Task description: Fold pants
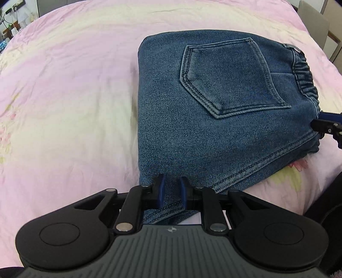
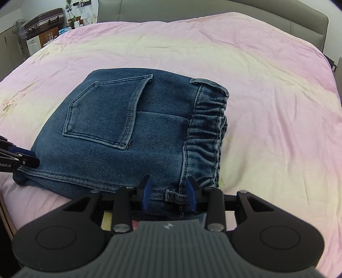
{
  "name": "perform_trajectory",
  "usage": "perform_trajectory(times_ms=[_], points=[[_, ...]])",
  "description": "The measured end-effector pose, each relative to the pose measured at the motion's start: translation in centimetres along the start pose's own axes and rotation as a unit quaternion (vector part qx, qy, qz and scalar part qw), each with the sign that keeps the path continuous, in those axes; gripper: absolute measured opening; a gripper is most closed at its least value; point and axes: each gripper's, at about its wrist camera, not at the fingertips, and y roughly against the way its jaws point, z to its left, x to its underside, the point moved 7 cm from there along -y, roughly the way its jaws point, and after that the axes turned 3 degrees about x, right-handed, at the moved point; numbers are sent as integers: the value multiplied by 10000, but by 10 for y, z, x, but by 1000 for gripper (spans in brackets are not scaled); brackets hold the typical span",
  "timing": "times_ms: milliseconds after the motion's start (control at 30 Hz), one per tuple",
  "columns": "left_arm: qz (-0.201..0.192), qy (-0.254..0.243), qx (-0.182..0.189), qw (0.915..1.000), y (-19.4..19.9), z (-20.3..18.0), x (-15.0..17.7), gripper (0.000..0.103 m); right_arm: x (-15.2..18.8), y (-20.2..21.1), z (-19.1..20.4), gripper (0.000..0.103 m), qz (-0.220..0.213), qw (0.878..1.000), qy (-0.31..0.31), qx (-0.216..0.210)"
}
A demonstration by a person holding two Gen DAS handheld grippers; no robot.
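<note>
Folded blue denim pants [image 1: 192, 132] lie on the bed as a compact stack, back pocket [image 1: 226, 77] facing up. My left gripper [image 1: 172, 184] is shut on the stack's near corner by the side seam, denim pinched between its blue pads. In the right wrist view the pants [image 2: 149, 139] show their elastic waistband [image 2: 205, 132] on the right. My right gripper [image 2: 168, 186] is at the near waistband corner, jaws apart, a belt loop and denim lying between the pads without being squeezed. Each gripper shows in the other's view: right gripper [image 1: 320, 120], left gripper [image 2: 32, 157].
A wrinkled pink and pale yellow bedsheet [image 2: 267, 96] covers the bed on all sides of the pants. A grey padded headboard [image 2: 213, 10] runs along the far side. A suitcase [image 2: 44, 18], a fan and shelves stand beyond the bed's far left corner.
</note>
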Motion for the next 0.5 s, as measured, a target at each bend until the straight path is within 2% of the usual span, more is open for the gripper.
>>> perform_trajectory(times_ms=[167, 233, 300, 333, 400, 433, 500], points=[[73, -91, -103, 9999, 12, -2, 1, 22, 0, 3, 0, 33, -11, 10000, -69, 31], [-9, -107, -113, 9999, 20, 2, 3, 22, -1, 6, 0, 33, -12, 10000, -26, 43], [-95, -45, -118, 9999, 28, 11, 7, 28, -1, 12, 2, 33, -13, 9999, 107, 65], [-128, -38, -140, 9998, 31, 13, 6, 28, -1, 16, 4, 35, -1, 9998, 184, 58], [-236, -71, -179, 9995, 39, 19, 6, 32, 0, 23, 4, 44, 46, 9997, 252, 48], [-282, -63, -162, 9995, 43, 19, 4, 38, 0, 27, 4, 51, 70, 9996, 256, 30], [-399, 9, -66, 9992, 49, 19, 2, 45, 0, 36, 2, 51, 66, 9997, 212, -56]])
